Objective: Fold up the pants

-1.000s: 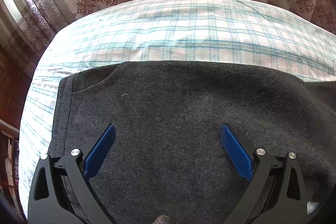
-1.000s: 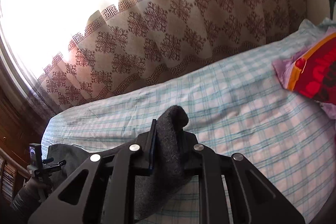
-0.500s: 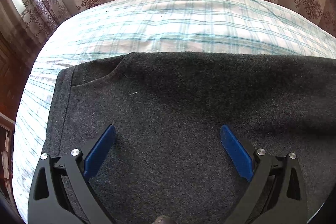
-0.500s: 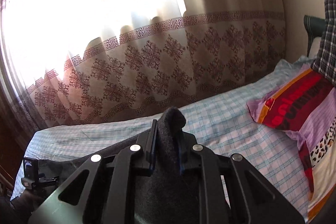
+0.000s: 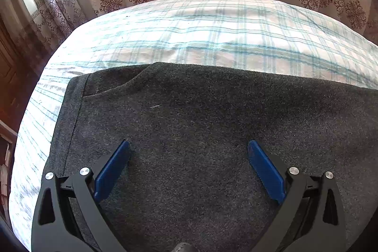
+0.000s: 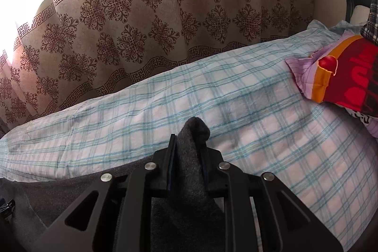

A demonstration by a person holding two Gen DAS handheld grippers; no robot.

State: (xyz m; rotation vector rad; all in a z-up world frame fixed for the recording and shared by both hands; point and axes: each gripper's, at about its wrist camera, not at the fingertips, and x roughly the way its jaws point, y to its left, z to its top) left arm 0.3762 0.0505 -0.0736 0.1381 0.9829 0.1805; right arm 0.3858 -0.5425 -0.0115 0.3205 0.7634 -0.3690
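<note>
Bed [image 5: 212, 39]: covered by a white sheet with blue-green checks, filling the middle of both views. Curtain [image 6: 141, 23]: beige with maroon medallions and a key-pattern border, hanging along the far side of the bed; bright window light at its upper left. Pillow [image 6: 342, 77]: red, orange and lilac, lying at the far right of the bed in the right wrist view, with a dark checked cloth just beyond it at the frame edge. Dark wooden furniture stands at the left edge of the left wrist view.

Pants [image 5: 200, 134]: dark grey, felt-like cloth, spread flat on the near part of the bed. The waistband edge and a curved pocket opening lie at the far left of the cloth; the far edge runs straight across the sheet.

Left gripper [image 5: 189, 167]: black arms with blue pads, jaws standing wide apart, poised directly over the flat cloth. Nothing sits between the pads; the pants lie beneath and all around them, reaching well beyond the tips toward the far side. Whether the tips touch the cloth cannot be told.

Right gripper [image 6: 189, 145]: jaws have just been opening, yet a bunched fold of the pants [image 6: 189, 169] is between them and rises past the tips as a rounded hump. Both pads lie against the fold's sides. More grey cloth lies below and to the left of this gripper, over the near edge of the sheet.
</note>
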